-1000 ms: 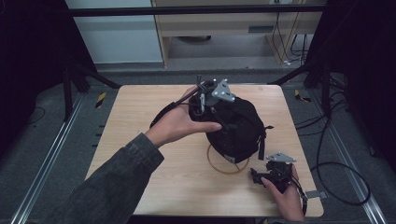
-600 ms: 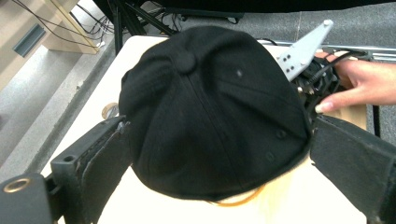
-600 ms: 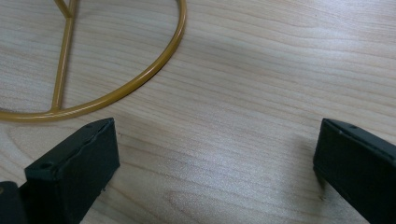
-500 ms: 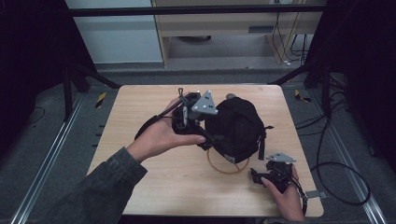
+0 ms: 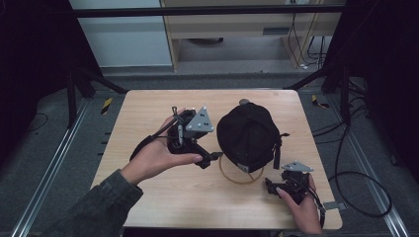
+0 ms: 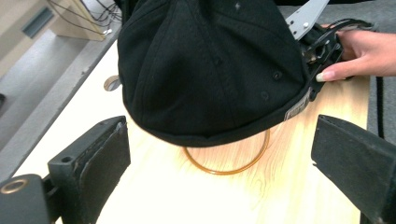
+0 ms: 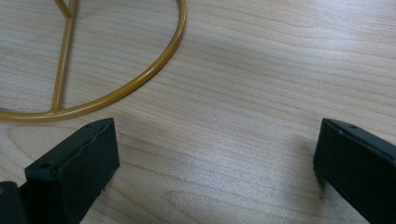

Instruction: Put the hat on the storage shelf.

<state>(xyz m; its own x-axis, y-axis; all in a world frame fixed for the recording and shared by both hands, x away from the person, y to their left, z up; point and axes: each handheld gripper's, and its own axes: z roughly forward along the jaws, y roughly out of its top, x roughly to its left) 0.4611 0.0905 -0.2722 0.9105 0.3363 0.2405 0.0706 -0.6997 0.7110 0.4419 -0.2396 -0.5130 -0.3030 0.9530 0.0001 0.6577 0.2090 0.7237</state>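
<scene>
A black cap (image 5: 247, 136) sits on a gold wire stand whose ring base (image 5: 236, 178) rests on the wooden table (image 5: 148, 113). My left gripper (image 5: 210, 159) hovers just left of the cap, open and holding nothing. In the left gripper view the cap (image 6: 210, 65) and the ring (image 6: 224, 169) lie ahead of the wide-apart jaws of that gripper (image 6: 219, 182). My right gripper (image 5: 271, 186) rests low near the table's front right, open. In its own view this gripper (image 7: 215, 163) faces bare wood, with the ring (image 7: 116, 93) at the upper left.
A small round grey piece (image 5: 243, 102) lies on the table just behind the cap. Cables (image 5: 356, 182) trail off the table's right side. Metal rails (image 5: 54, 163) run along the floor on the left. A cabinet (image 5: 222, 29) stands beyond the far edge.
My left gripper has moved from the top of the cap to the left and down, and now sits beside the cap. The right gripper has stayed put.
</scene>
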